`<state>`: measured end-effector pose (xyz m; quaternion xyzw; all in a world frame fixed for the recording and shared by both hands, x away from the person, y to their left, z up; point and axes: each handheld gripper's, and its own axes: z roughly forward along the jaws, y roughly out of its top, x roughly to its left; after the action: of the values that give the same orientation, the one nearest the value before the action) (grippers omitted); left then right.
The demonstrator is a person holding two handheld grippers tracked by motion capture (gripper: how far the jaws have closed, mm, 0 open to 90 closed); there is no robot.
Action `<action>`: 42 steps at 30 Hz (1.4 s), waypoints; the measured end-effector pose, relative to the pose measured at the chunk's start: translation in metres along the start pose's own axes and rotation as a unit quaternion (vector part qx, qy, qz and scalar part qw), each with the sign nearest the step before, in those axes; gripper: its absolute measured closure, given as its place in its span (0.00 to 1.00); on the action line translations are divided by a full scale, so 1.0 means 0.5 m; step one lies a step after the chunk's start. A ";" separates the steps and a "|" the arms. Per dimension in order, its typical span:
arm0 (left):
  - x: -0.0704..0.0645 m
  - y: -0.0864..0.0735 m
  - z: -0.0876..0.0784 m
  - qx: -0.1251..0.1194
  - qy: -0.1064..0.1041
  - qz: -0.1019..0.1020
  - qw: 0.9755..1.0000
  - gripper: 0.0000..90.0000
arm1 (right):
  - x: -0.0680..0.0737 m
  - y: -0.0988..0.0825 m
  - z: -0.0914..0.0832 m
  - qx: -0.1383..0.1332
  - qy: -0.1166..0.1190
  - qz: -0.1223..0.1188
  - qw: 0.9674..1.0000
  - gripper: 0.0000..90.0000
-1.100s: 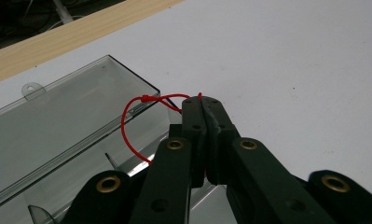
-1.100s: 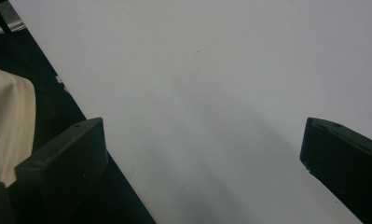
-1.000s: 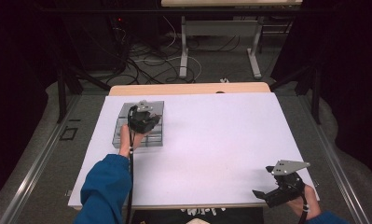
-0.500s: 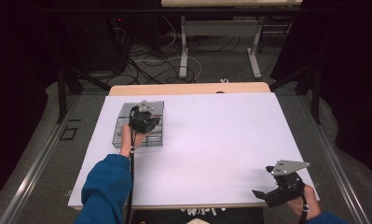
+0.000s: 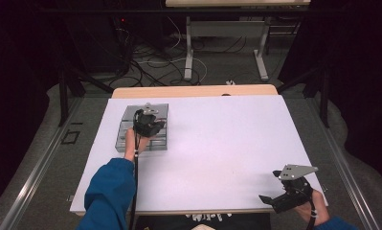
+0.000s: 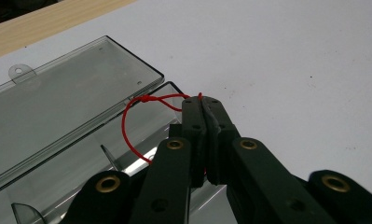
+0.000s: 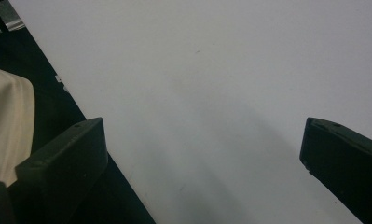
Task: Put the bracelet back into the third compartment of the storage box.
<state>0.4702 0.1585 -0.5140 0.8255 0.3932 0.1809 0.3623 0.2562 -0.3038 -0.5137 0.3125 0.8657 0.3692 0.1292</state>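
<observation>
**Left gripper pinched a red thread over an open clear box; right gripper rested wide open at the table's near edge**

Seen from the high view, a white table (image 5: 217, 143) filled the middle of the scene, with a strip of pale wood showing along its far edge. A person's arms came in from the bottom. The arm on the left wore a blue sleeve (image 5: 107, 196) and reached forward to the far left part of the table.

There the left gripper (image 5: 149, 125) sat over a clear plastic box (image 5: 126, 129) that lay flat on the white surface. In the left gripper view, the left gripper (image 6: 203, 100) had its two black jaws pressed together, with a thin red thread (image 6: 127, 121) caught between their tips. The thread curved out to the left in a loop with a small knot at its top, and ran down past the jaws toward the inside of the box. The box (image 6: 58, 102) was open: its transparent lid lay folded back flat, with a small hanging tab on its far edge, and clear dividers showed inside the tray part.

The right gripper (image 5: 275, 201) was well apart from the box, at the near right corner of the table, with a grey three-cornered plate on top. In the right gripper view its jaws stood far apart with nothing between them, over the table's edge (image 7: 221, 93).
</observation>
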 end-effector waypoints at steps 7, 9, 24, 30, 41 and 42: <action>0.000 -0.002 0.004 0.010 -0.002 -0.007 1.000 0.99 | 0.000 0.000 0.000 -0.001 -0.002 0.000 1.000 0.00; 0.001 -0.003 0.006 0.008 -0.003 -0.008 1.000 0.99 | 0.000 0.000 0.000 -0.002 -0.002 0.001 1.000 0.00; 0.002 -0.005 0.011 0.018 0.003 -0.005 1.000 0.99 | 0.001 -0.001 0.000 -0.002 -0.003 0.004 1.000 0.00; 0.003 -0.007 0.013 0.023 0.006 -0.007 1.000 0.99 | 0.000 0.000 -0.001 0.002 -0.001 -0.001 1.000 0.00; 0.002 -0.010 0.020 0.034 0.005 -0.009 0.999 0.97 | 0.001 0.000 0.000 -0.002 -0.003 0.000 1.000 0.00; 0.002 -0.010 0.021 0.032 0.005 -0.008 0.999 0.96 | 0.001 0.000 0.000 -0.001 -0.002 0.001 1.000 0.00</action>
<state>0.4745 0.1567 -0.5246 0.8326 0.4073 0.1698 0.3349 0.2560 -0.3035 -0.5138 0.3137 0.8649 0.3694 0.1304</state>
